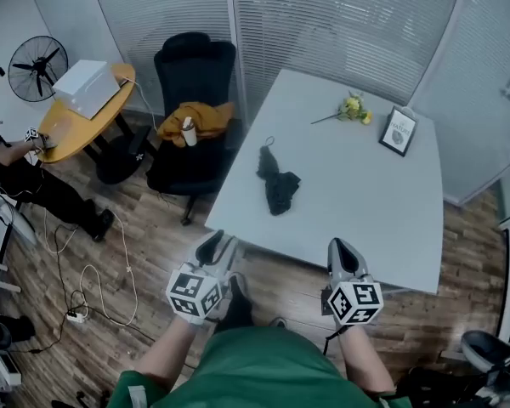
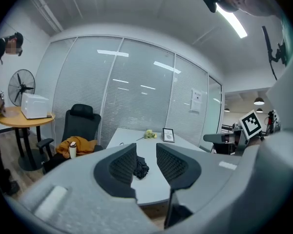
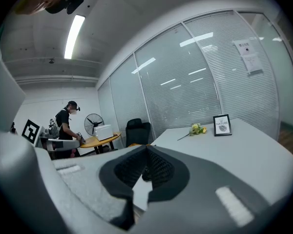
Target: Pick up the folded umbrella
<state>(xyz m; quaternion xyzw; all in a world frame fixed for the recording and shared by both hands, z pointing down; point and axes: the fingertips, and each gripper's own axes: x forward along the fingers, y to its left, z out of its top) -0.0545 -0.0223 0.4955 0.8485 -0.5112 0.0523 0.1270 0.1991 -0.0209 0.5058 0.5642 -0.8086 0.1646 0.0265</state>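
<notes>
The folded black umbrella point(image 1: 278, 181) lies on the white table point(image 1: 365, 202), left of its middle, with its strap loop toward the far side. Both grippers hover over the floor just short of the table's near edge. My left gripper point(image 1: 214, 243) is open and empty; in the left gripper view the umbrella point(image 2: 140, 169) shows well ahead through the gap of the left gripper point(image 2: 146, 152). My right gripper point(image 1: 340, 246) is shut on nothing, to the right of the umbrella. In the right gripper view the right gripper point(image 3: 146, 150) has its pads meeting.
Yellow flowers point(image 1: 354, 109) and a small framed picture point(image 1: 399, 131) sit at the table's far side. A black office chair point(image 1: 195, 66) with an orange garment point(image 1: 195, 119) stands left of the table. Farther left are a round yellow table point(image 1: 64, 134), a fan point(image 1: 37, 68) and a person point(image 1: 17, 172).
</notes>
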